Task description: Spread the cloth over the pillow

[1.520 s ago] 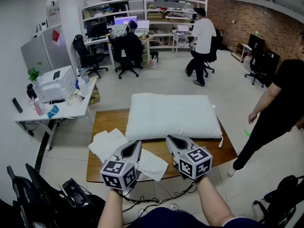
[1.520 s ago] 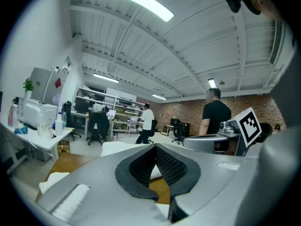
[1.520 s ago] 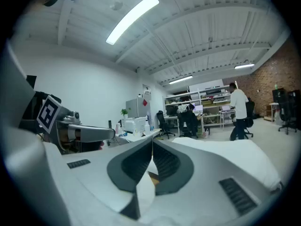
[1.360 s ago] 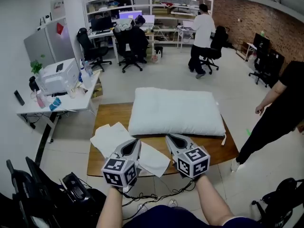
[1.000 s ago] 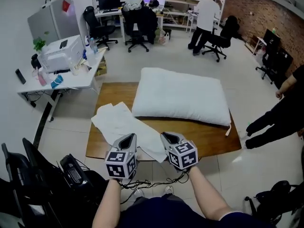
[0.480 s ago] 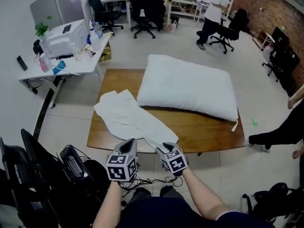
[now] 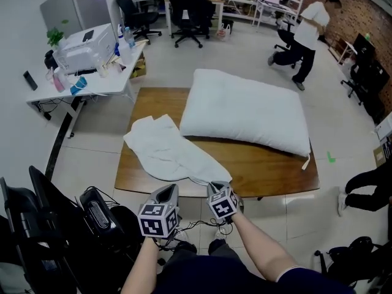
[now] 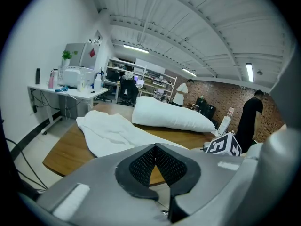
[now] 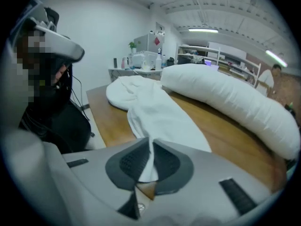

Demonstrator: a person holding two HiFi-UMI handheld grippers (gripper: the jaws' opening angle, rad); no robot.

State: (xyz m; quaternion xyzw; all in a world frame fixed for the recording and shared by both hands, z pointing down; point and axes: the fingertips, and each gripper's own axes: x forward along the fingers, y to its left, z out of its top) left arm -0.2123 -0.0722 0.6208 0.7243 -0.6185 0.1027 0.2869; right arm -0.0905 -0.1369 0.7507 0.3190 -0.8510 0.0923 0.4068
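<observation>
A white pillow [image 7: 245, 109] lies across the far right of the wooden table [image 7: 269, 167]. The crumpled white cloth [image 7: 165, 149] lies on the table's left, one corner trailing to the near edge. My right gripper [image 7: 214, 186] is at that corner, its jaws closing, with the cloth [image 9: 155, 112] pinched between the pads. The right gripper view shows the pillow [image 9: 235, 100] beyond it. My left gripper [image 7: 167, 193] hangs just off the near edge, shut and holding nothing. In its own view the left gripper [image 8: 155, 146] points at the cloth [image 8: 113, 131] and the pillow [image 8: 169, 117].
A white desk [image 7: 92, 78] with a printer stands left of the table. Black equipment [image 7: 98, 216] sits on the floor by my left side. One person [image 7: 306, 26] walks at the back right and another [image 7: 367, 182] stands near the table's right end.
Both grippers have drawn back to the table's near edge. My right gripper has come onto the cloth's near corner and taken hold of it. The person in white has walked to the right.
</observation>
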